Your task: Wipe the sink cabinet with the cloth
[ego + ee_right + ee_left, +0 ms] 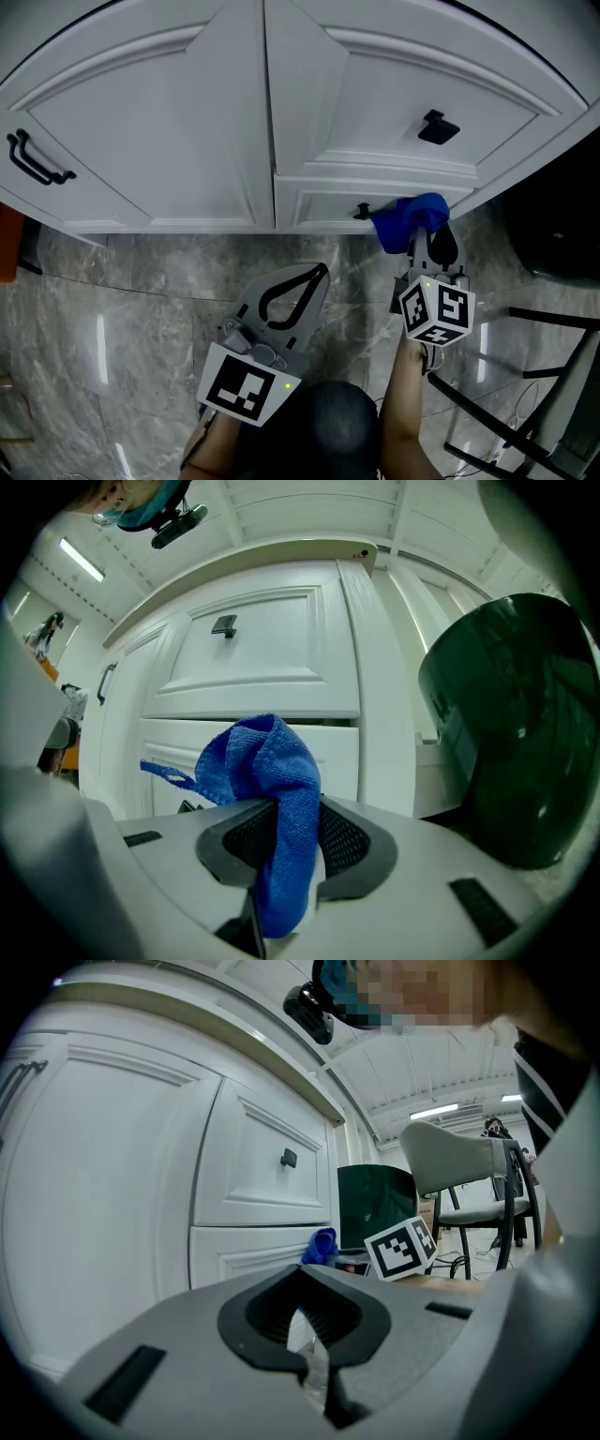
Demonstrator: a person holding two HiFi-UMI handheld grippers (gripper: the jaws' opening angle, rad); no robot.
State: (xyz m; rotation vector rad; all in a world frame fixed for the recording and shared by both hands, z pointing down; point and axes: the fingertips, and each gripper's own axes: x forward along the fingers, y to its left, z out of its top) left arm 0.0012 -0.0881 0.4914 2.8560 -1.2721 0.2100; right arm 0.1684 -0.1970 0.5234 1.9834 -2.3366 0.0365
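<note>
Grey marble floor (pixel 141 281) lay beneath white sink cabinet (pixel 187 122). Cloth (pixel 410 220): blue, judged soft, light, limp; best pinched mid-fold. It hung by cabinet's lower drawer, clamped in right gripper (pixel 419 242). Left gripper (pixel 314 277): jaws together, empty, below cabinet.

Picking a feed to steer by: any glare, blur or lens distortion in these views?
Head view: sharp, evenly lit, bright streaks of glare on the glossy floor. Right gripper view: fisheye bows the cabinet, blue cloth crisp up close. Left gripper view: same bowing, dark corners.
</note>
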